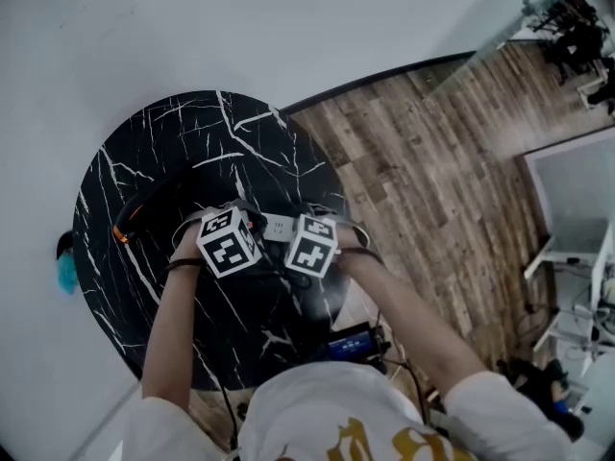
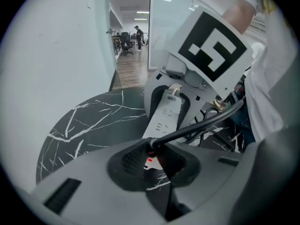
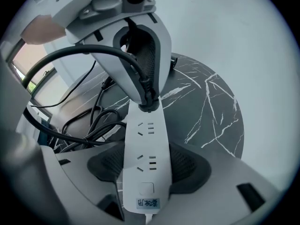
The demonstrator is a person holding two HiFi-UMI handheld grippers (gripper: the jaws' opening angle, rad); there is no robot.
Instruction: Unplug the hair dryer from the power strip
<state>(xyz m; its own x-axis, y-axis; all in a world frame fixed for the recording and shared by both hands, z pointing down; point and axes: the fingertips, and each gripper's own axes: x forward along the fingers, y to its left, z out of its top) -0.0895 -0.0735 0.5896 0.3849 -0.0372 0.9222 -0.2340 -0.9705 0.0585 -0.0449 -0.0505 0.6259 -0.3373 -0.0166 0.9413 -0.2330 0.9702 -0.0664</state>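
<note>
Two tools clamped at the power strip, plug seated in its socket.

The left tool (image 2: 151,154) pinches the black plug (image 3: 146,103) at the left end of the white plastic power strip (image 3: 144,130). The right tool (image 3: 147,168) squeezes the strip's right end, by the switch, between ribbed pads. Both hands point steeply down, side by side. The strip lies on a round black table (image 1: 192,133) with white veins. The dark hair dryer (image 1: 144,209) lies to the left of the tools.
</note>
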